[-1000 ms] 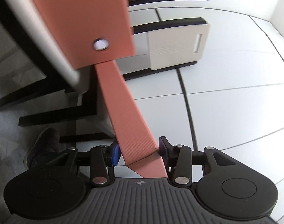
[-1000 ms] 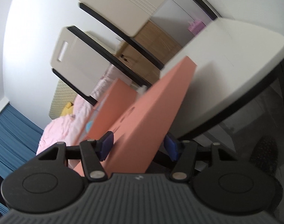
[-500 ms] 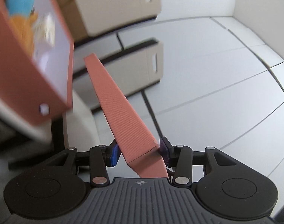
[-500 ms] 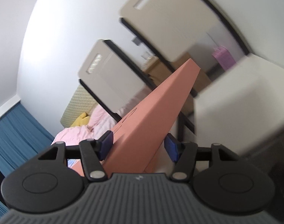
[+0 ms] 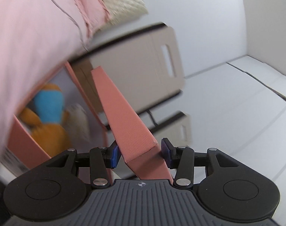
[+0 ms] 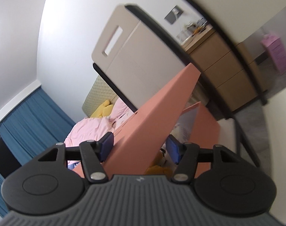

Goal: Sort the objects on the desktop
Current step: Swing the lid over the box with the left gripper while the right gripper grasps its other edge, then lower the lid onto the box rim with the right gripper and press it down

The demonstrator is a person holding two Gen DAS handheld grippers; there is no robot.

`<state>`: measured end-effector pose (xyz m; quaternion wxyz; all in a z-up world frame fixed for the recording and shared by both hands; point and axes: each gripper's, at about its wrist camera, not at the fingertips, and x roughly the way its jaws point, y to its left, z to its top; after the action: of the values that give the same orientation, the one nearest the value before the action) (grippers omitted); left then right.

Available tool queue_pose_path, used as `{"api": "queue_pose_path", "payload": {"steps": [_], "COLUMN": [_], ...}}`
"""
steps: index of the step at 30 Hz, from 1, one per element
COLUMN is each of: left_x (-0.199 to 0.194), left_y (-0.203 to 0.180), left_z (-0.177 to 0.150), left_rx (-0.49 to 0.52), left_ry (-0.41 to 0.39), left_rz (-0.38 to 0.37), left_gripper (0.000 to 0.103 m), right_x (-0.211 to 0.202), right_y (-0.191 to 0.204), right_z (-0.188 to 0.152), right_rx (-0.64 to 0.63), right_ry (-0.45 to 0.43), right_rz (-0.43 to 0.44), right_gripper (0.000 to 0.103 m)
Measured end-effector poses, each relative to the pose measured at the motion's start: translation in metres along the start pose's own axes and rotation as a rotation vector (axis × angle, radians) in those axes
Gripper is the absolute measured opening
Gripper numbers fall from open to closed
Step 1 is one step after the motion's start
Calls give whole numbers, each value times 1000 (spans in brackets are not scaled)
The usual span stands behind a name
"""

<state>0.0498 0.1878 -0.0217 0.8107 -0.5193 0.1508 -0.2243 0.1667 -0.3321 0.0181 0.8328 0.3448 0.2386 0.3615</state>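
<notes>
A salmon-pink storage box is held between both grippers, tilted in the air. My left gripper (image 5: 140, 155) is shut on one box flap (image 5: 122, 116); the open box (image 5: 26, 143) lies to its left with an orange and blue plush toy (image 5: 47, 120) inside. My right gripper (image 6: 140, 147) is shut on the opposite flap (image 6: 154, 116); the box wall (image 6: 207, 131) and a bit of the orange toy (image 6: 158, 169) show beyond it.
Beige headboards with handle slots (image 5: 154, 56) (image 6: 128, 45), a pink bedcover (image 5: 30, 28) (image 6: 92, 128), blue curtains (image 6: 30, 118), a wooden drawer unit (image 6: 224, 69) and a white table edge (image 6: 278, 131) surround the box. The views are tilted and blurred.
Both grippers have swung upward with the box. The left view has turned from the floor to the headboards and bedcover, and the box's inside with the toy has come into view.
</notes>
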Motion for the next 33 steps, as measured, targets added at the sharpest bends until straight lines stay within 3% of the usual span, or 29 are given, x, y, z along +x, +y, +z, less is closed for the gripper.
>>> {"api": "queue_pose_path", "payload": {"steps": [6,9,12,14,17,19,23,26,33], "left_x": [15,18,22,23,14,8,-2,7,21], "left_y": [29,29,27,22,8,-7,-32,-33,-15], "left_z": [16,13,6,-2,-15,-24,-39,-43,-45], "left_rx": [31,85,167,228,288,362,514,568,586], "left_ry": [-55,-60,-54,-59,-133,-221,-351,-340,-323], "left_rz": [139,204,295,312,329,361,365,391,453], "left_gripper": [52,53,60,66,75,82,88,88,88], "right_x": [72,90,99,99,98,95,94,94,92], "right_y": [-38,-58,-67,-70,-75,-76,-73,-67,-54], "right_z": [-8,-19,-30,-34,-38,-40,-47,-49,-50], "right_rx": [27,65,80,82,106,111,104,81,-9], "right_ry": [41,58,59,52,41,31,34,30,67], "right_rz": [9,10,12,8,4,-5,-27,-43,-67], "right_gripper": [62,62,62,62,61,61,60,61,69]}}
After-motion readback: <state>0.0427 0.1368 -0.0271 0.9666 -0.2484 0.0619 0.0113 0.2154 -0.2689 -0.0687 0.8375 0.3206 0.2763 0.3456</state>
